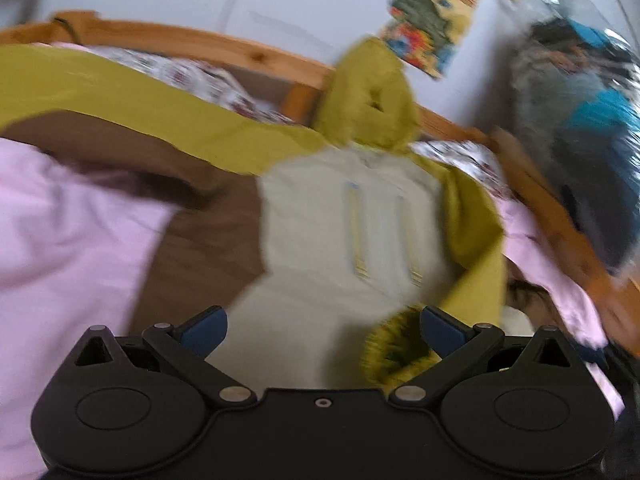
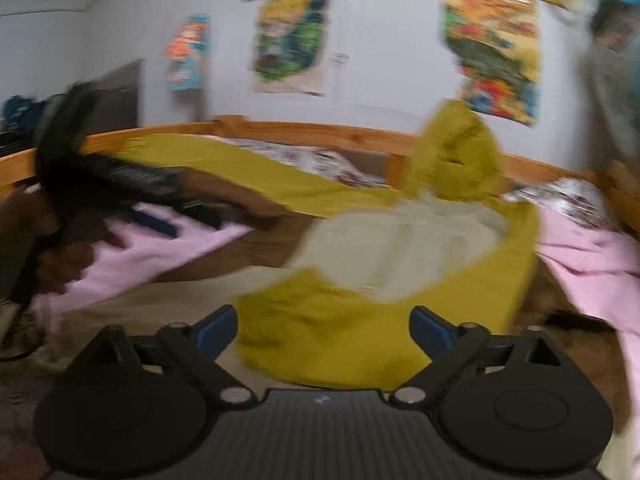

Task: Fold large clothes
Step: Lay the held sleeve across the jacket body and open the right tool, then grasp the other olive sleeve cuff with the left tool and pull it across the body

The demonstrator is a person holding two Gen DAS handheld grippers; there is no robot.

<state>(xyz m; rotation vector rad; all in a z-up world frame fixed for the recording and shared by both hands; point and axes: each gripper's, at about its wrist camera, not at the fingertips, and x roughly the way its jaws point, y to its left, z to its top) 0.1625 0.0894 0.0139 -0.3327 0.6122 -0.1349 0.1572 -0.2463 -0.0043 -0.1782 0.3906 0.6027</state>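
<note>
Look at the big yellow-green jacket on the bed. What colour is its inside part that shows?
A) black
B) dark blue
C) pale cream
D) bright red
C: the mustard jacket lies spread open on the bed, and the lining showing in its middle is pale cream, with two thin stripes down it; the right wrist view shows the same light lining framed by the mustard outer cloth.

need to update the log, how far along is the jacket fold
Early. Done so far: the yellow-green jacket lies open on the bed, pale lining up, one sleeve stretched out sideways. In hand: nothing; the left gripper and right gripper both stand open over the cloth, pads off it. Left: fold in sleeves, hood and body.
</note>
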